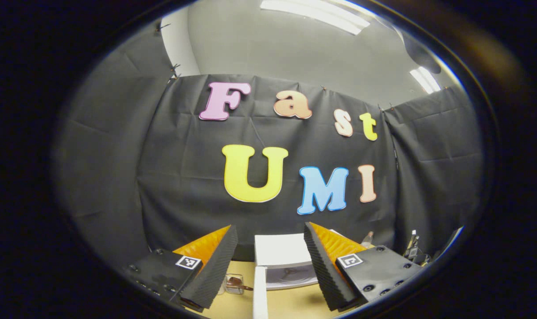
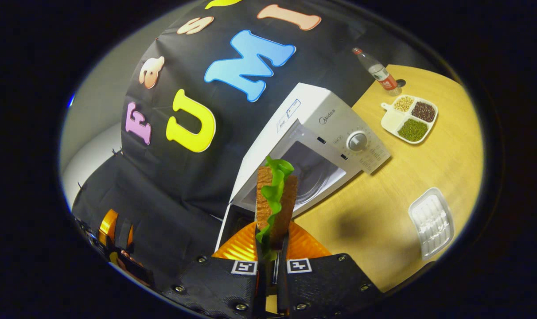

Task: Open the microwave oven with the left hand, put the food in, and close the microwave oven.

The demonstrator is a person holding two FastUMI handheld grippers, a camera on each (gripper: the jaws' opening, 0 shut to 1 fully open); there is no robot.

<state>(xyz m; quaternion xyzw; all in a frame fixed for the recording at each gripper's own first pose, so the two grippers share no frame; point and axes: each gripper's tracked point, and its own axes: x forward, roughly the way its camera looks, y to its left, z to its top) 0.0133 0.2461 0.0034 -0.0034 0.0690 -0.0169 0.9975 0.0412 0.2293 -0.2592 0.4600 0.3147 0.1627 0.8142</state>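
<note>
- Door's open, so I'm on the loading step: my right gripper (image 2: 269, 248) has its jaws clamped on the sandwich (image 2: 275, 199), held upright in front of the microwave (image 2: 321, 128) cavity.
- My left gripper (image 1: 270, 266) hangs jaws wide, holding nothing, aimed above the oven.
- Next, I reckon: ease the food in between door (image 2: 226, 226) edge and control panel.
- Bare tabletop (image 2: 383, 195) to the right; tray (image 2: 431, 223) and dish (image 2: 409, 118) sit well apart.
</note>
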